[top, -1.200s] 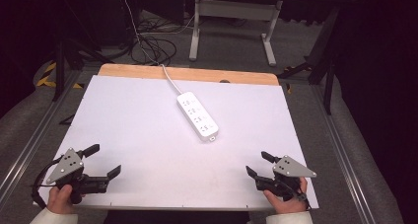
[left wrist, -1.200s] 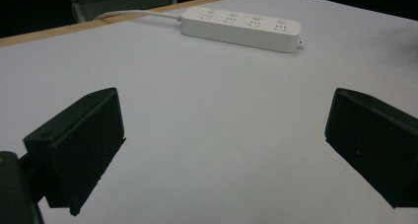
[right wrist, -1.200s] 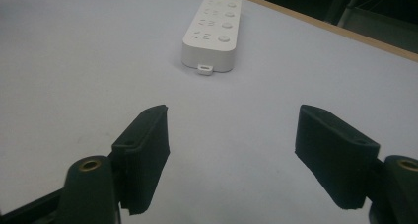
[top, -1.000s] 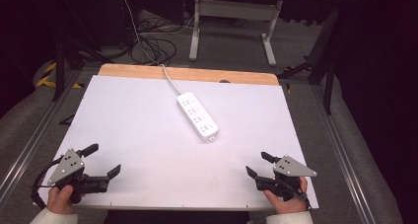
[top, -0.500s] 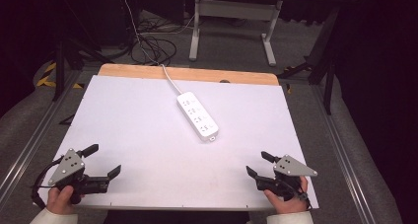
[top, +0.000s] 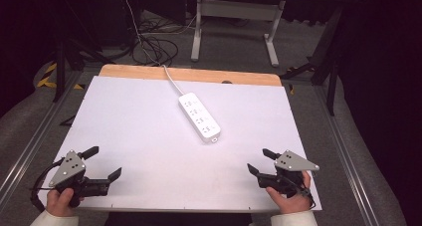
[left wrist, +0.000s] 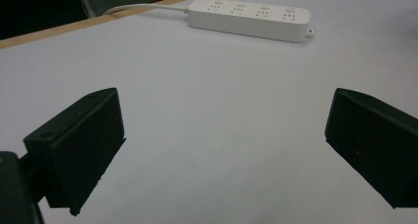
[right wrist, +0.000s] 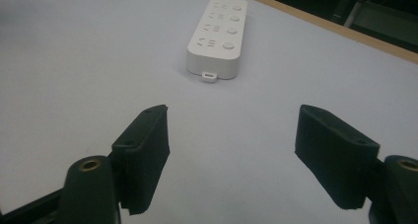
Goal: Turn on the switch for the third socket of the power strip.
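Note:
A white power strip (top: 199, 116) with several sockets and buttons lies slantwise near the middle of the white table (top: 144, 131); its white cord (top: 169, 77) runs off the far edge. The strip also appears at the top of the left gripper view (left wrist: 249, 18) and of the right gripper view (right wrist: 218, 35). My left gripper (top: 103, 164) rests at the near left corner, held by a hand, jaws wide apart and empty (left wrist: 222, 150). My right gripper (top: 261, 162) sits at the near right corner, likewise open with nothing between its jaws (right wrist: 231, 155). Both are well short of the strip.
A wooden strip (top: 189, 75) borders the table's far edge. Beyond it stand a white desk frame (top: 234, 17) and tangled black cables (top: 154, 47) on the floor. Metal rails (top: 30, 141) run along both sides of the table.

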`<state>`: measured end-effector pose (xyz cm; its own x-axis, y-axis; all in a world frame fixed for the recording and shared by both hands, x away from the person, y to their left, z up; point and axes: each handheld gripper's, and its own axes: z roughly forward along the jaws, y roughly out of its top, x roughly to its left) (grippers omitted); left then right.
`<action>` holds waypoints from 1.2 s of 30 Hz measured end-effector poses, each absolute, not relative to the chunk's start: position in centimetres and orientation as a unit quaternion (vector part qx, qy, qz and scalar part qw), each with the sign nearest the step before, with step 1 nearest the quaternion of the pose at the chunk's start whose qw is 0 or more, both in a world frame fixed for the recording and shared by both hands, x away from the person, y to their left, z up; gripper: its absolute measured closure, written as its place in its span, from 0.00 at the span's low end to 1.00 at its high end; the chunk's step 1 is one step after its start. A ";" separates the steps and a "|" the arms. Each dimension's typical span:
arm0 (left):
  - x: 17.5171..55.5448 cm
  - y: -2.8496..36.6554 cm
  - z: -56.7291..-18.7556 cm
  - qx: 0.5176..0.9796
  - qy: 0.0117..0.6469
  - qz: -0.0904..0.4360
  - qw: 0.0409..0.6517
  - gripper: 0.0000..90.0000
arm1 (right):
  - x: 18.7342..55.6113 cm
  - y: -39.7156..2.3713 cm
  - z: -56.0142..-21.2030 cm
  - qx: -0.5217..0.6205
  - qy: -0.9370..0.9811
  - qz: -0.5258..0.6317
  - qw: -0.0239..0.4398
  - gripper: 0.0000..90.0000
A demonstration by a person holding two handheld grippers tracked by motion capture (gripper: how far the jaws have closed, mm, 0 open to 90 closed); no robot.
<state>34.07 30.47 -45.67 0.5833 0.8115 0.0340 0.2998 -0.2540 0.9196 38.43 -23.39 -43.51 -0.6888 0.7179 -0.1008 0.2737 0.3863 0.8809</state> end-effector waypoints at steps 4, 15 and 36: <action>34.0 30.6 -45.6 0.746 0.373 0.272 0.481 0.02 | 39.0 -23.0 -42.7 0.308 0.800 0.456 0.240 0.33; 34.1 30.6 -45.6 0.745 0.374 0.271 0.480 0.02 | 40.5 -21.4 -40.8 0.296 0.804 0.462 0.229 0.33; 34.1 30.6 -45.6 0.746 0.375 0.269 0.480 0.02 | 44.4 -18.2 -37.4 0.273 0.815 0.457 0.230 0.34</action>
<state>34.09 30.58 -45.63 0.5734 0.8182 0.0416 0.3020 -0.2583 0.9177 44.44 -18.15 -37.40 -0.7459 0.6542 -0.1254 0.2348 0.4344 0.8696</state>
